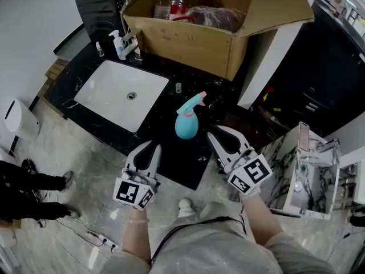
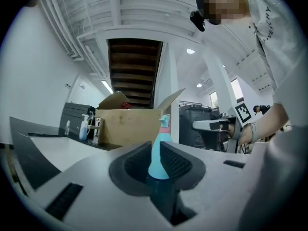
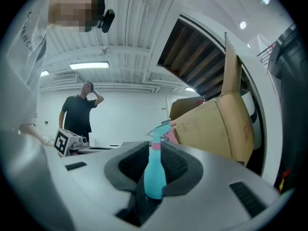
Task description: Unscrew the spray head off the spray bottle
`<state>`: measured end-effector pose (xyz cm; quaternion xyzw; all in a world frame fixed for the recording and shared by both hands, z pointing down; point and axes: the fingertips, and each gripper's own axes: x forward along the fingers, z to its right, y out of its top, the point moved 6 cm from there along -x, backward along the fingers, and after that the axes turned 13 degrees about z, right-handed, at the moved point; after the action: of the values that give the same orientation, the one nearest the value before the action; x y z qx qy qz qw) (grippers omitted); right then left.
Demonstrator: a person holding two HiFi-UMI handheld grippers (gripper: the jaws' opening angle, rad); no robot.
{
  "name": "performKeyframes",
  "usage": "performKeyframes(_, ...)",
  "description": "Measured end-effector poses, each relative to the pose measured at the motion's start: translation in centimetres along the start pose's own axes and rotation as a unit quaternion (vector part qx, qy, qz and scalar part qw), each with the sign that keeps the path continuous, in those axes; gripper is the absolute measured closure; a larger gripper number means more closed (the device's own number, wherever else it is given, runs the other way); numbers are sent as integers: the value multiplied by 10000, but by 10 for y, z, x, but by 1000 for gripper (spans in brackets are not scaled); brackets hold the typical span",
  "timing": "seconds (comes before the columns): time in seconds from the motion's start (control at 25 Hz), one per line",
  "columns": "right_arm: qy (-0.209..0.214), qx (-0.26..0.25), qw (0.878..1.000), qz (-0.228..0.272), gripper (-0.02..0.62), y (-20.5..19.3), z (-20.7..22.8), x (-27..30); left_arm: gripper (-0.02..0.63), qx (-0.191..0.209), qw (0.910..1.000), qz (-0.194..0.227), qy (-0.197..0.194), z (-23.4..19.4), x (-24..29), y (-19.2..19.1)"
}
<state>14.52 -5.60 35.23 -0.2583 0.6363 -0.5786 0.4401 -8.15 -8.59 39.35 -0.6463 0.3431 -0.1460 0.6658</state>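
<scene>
Teal spray bottle (image 1: 186, 124) untouched ahead of the jaws, spray head (image 1: 194, 102) still on. Left gripper (image 1: 153, 149) closed; right gripper (image 1: 213, 136) slightly parted, empty.

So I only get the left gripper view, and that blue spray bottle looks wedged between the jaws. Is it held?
Observer: No. The head view shows the spray bottle standing free on the black counter, ahead of the left gripper.
Operator: And the other gripper?
Observer: The right gripper is apart from it too, to the bottle's right there.
Operator: Anyone else around?
Observer: The right gripper view shows a person in dark clothes standing, one hand raised to the head.
</scene>
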Motion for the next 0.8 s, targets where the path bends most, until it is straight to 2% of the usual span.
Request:
performKeyframes(0.12,29,29,10000,14,503,1,3,10,444,-143,9990,-127,-394,6,21,-12)
performKeyframes(0.24,142,176,9997,59,471,2,7,25,360,-168,9967,-282,-740,8,45,-23)
performKeyframes(0.4,315,342,9989,-73,431,-4,11,41,249,117,9922,-672,-1040,10,78,-39)
performKeyframes(0.56,444,391,9982,-138,365,-3,12,54,230,266,9862,-928,-1347,9,105,-48)
performKeyframes(0.8,603,649,9959,-164,308,-4,8,69,232,243,9785,-978,-1800,14,127,-62)
